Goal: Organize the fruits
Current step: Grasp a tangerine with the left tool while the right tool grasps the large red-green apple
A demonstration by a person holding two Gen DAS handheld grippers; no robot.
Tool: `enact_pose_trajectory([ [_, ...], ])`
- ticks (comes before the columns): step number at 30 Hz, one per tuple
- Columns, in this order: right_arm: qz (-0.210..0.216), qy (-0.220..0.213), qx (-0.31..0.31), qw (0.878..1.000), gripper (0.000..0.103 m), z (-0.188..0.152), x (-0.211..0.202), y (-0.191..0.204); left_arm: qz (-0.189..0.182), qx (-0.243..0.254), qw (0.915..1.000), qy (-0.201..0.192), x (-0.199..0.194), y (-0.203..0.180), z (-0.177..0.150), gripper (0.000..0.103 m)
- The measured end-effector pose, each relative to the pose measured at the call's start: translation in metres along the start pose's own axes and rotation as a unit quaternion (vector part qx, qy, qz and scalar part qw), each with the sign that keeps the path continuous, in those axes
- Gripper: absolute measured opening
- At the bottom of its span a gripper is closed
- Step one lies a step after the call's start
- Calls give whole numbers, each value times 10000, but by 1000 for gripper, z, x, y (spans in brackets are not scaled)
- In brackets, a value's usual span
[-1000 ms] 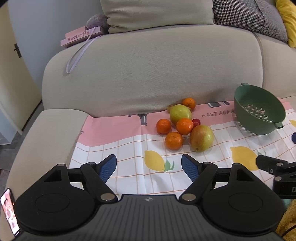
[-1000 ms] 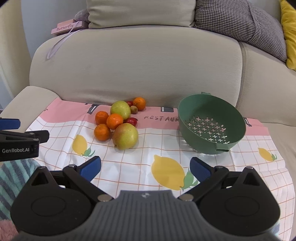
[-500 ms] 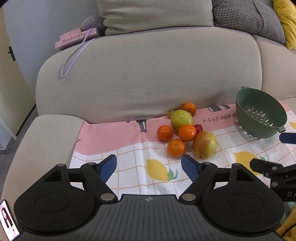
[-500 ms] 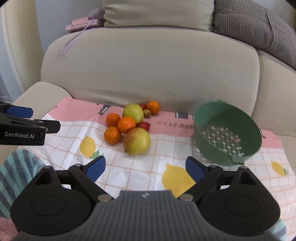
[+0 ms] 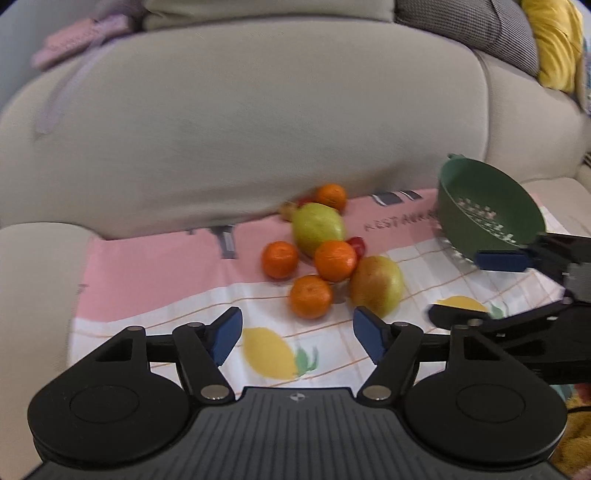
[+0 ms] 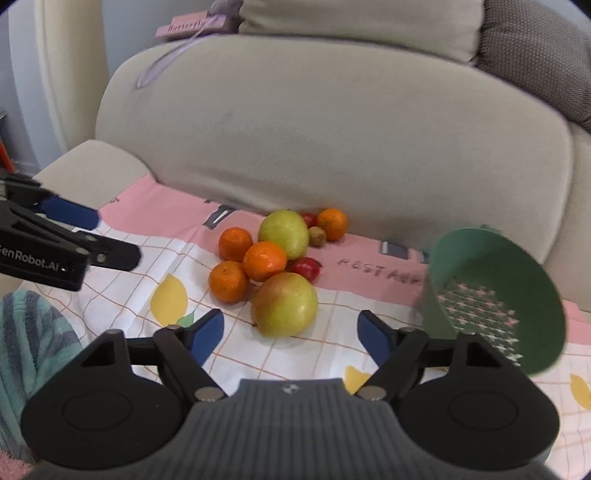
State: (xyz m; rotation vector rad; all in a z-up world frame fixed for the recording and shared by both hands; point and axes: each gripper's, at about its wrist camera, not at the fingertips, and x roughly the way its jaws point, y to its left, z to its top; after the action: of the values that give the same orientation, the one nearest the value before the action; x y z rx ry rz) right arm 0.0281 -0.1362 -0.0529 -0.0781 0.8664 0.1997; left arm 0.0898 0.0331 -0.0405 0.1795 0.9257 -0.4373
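Observation:
A pile of fruit lies on a lemon-print cloth [image 6: 332, 354] on the sofa seat: several oranges [image 6: 265, 260], a green pear-like fruit [image 6: 283, 233], a large yellow-red fruit [image 6: 284, 304], a small red fruit [image 6: 306, 266]. The same pile shows in the left wrist view, with the large fruit [image 5: 376, 285] and an orange [image 5: 310, 296] nearest. A green colander [image 6: 491, 295] sits right of the pile, tilted. My right gripper [image 6: 290, 332] is open, just short of the large fruit. My left gripper [image 5: 297, 334] is open, short of the pile.
The beige sofa backrest [image 6: 332, 140] rises right behind the fruit. A pink box [image 6: 188, 26] lies on top of it. A striped teal towel [image 6: 33, 347] lies at the lower left. Cushions [image 5: 465, 26] sit along the back.
Both grippers have moved in toward the fruit pile, which looks larger now. The right gripper now faces the large yellow-red fruit. Both stay open.

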Motion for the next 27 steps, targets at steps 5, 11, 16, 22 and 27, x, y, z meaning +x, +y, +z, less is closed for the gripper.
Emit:
enact_pose_trajectory([
  [5,64,253,-81,9996,75,7,37,-3,-320,61,9988,357,39,6,11,81],
  [11,24,500,-527,9974,76,5,76,1,-425,-328,9948,870,87,20,16,81],
  [16,92,577,-657,9961,80,4,96,3,-434,-365,9927,1062,113,18,13,81],
  [22,81,580,-947,9938,80,2,112,8,-507,-501,9918,1058,127,19,15,81],
  [27,170,580,-1084,9923,79,3,119,10,-557,-567,9907,1103,136,20,15,72],
])
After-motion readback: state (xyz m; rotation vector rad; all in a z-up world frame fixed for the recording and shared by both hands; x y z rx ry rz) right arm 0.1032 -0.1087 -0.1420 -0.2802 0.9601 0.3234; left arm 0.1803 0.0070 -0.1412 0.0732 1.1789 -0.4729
